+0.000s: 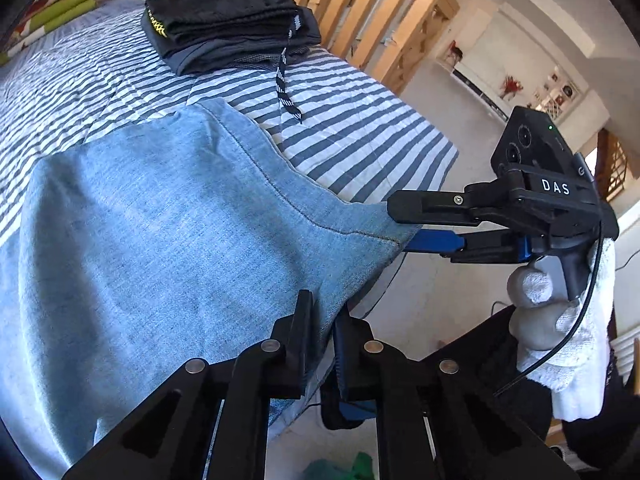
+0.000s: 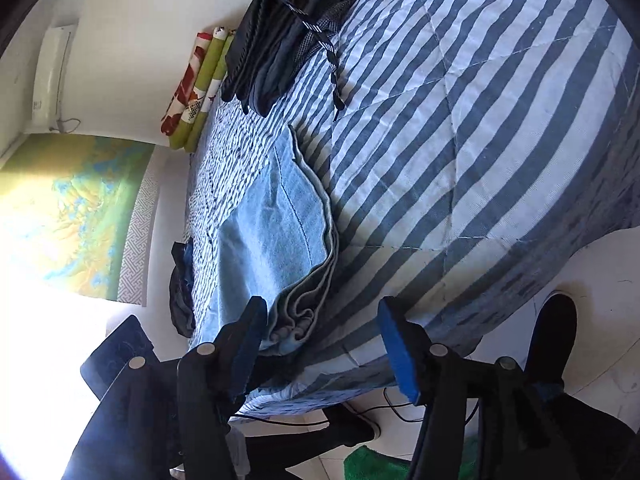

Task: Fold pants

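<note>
Denim, pale blue: the pants (image 1: 168, 240) are lying on the bed (image 1: 360, 140), over its near edge, already doubled into several layers; soft and limp, moderately heavy for cloth, not slippery, nothing fragile; they are likely to sag and slide apart layer by layer unless every layer is pinched together; best hold judged to be at the stacked corners along the near edge, where hems and seams are giving the fingers something thick to bite.

Left gripper (image 1: 322, 316) is closing on the near edge of the denim, fingers nearly together with cloth between them; right gripper (image 2: 322, 320) is sitting with fingers spread wide around the bunched corner of the pants (image 2: 280, 240); whether a pad is touching the cloth cannot be told.

Left wrist view is showing the broad top face of the fold, the stitched seam, the right gripper (image 1: 408, 226) from the side at the far corner, and a gloved hand (image 1: 560, 308) on its handle; it is hiding the layer count. Right wrist view is showing the stacked edges of the fold end-on, rumpled at the corner; also a dark folded stack (image 2: 280, 32) further up the bed.
</note>
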A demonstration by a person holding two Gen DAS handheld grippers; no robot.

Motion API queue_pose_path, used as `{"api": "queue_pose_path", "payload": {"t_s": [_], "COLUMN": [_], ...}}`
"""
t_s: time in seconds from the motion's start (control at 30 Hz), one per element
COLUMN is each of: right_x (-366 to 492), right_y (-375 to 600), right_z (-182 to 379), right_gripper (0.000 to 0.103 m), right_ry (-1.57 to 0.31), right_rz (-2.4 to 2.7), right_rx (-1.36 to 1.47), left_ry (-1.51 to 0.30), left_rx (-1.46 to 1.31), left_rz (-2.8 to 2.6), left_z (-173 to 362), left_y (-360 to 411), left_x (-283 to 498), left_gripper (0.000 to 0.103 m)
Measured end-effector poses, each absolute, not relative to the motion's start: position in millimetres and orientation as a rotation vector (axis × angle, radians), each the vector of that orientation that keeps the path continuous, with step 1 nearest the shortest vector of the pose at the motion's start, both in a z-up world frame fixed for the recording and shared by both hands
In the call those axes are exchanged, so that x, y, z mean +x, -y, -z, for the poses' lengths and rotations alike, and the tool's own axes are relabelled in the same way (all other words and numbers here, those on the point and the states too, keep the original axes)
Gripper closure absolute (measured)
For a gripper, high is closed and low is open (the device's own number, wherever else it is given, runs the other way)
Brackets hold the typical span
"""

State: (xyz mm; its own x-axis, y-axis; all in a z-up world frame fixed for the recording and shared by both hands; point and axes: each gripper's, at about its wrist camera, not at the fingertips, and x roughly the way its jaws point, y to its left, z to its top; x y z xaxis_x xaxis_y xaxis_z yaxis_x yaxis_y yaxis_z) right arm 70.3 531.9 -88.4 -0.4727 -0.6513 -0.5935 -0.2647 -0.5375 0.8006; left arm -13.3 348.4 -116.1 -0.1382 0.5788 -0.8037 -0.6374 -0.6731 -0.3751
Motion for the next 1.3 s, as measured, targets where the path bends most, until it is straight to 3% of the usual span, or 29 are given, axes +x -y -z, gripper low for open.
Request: {"api": "queue_pose_path", "payload": {"t_s": [0.3,0.43,0.47,0.5,0.53,0.6,0.73,0.83,0.9,1.0,1.17,1.3], "right_x": [34.8,18.2,16.0,14.3,12.3,9.7,21.8,35.7,31.0,30.4,34.2,32.1], "right_y": [-507.1,-502.5,-499.5,-494.3,-487.3,-476.8,-484.2,-491.6,-490.1,-491.6,-508.4,-498.2], "right_z": [106.9,118.5,115.2,110.1,105.0,90.3,18.3,-4.2,19.2,55.0,68.1,58.3], "right_gripper": [0.047,0.047,0.058,0.086,0.097,0.097,0.098,0.098,0.098,0.098,0.098,0.098], "right_ry": [1.333,1.419,1.397,1.343,1.261,1.126,0.905,0.764,0.769,0.813,0.968,0.864], "right_rz": [1.915,1.838,1.865,1.924,1.994,2.118,2.321,2.475,2.441,2.383,2.320,2.370], "right_rx": [1.553,1.493,1.484,1.493,1.533,1.593,1.397,1.343,1.472,1.606,1.624,1.660], "left_ry": [-0.126,-0.107,-0.107,-0.106,-0.102,-0.070,-0.026,0.021,0.064,0.154,0.535,0.753], "left_rx": [-1.276,-1.279,-1.280,-1.283,-1.289,-1.285,-1.204,-1.169,-1.178,-1.256,-1.405,-1.490], "left_rz": [-1.915,-1.912,-1.912,-1.910,-1.910,-1.910,-1.992,-2.085,-2.186,-2.370,-2.686,-2.967], "left_z": [115.8,117.6,117.0,115.3,114.5,106.2,75.3,54.5,47.4,47.3,47.7,50.6], "left_y": [-351.7,-350.4,-350.3,-349.7,-348.1,-338.7,-293.4,-234.0,-184.3,-96.2,89.0,231.2], "left_x": [-1.7,-3.3,-3.0,-0.2,-0.3,5.3,21.5,30.2,31.8,31.2,58.6,89.5], "left_gripper": [0.094,0.094,0.094,0.089,0.085,0.065,0.063,0.059,0.050,0.050,0.050,0.049]}}
